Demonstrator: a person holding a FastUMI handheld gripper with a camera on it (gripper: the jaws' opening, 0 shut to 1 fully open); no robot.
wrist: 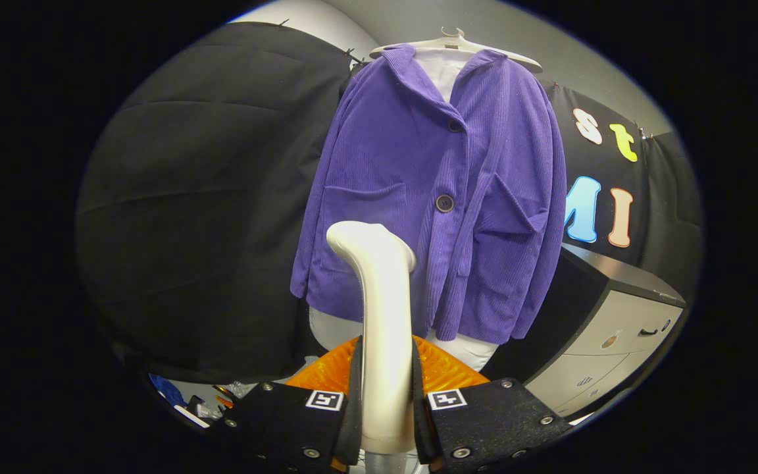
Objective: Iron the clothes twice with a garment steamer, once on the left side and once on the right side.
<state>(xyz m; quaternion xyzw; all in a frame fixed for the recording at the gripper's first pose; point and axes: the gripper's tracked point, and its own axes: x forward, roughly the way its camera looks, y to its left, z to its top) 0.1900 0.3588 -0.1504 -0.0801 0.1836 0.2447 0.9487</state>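
Cream-white plastic, the garment steamer (382,316) stands upright at the lower centre of the frame, its curved head bending toward the upper left. Both fingers of the gripper (384,408) press against its handle from either side, clamped on it, each black finger carrying a small square marker.

Just beyond the steamer head hangs a purple corduroy jacket (431,191), filling the middle of the frame. It hangs buttoned on a white hanger (458,43) at the top centre, over a white garment (441,72) that shows at the collar and below the hem. Two dark buttons and two patch pockets face the camera.

An orange ribbed surface (445,368) lies behind the fingers, under the jacket's hem. At the lower right stands a grey drawer cabinet (616,329) with a dark top, close beside the jacket's sleeve. Black cloth (208,197) covers the left side.
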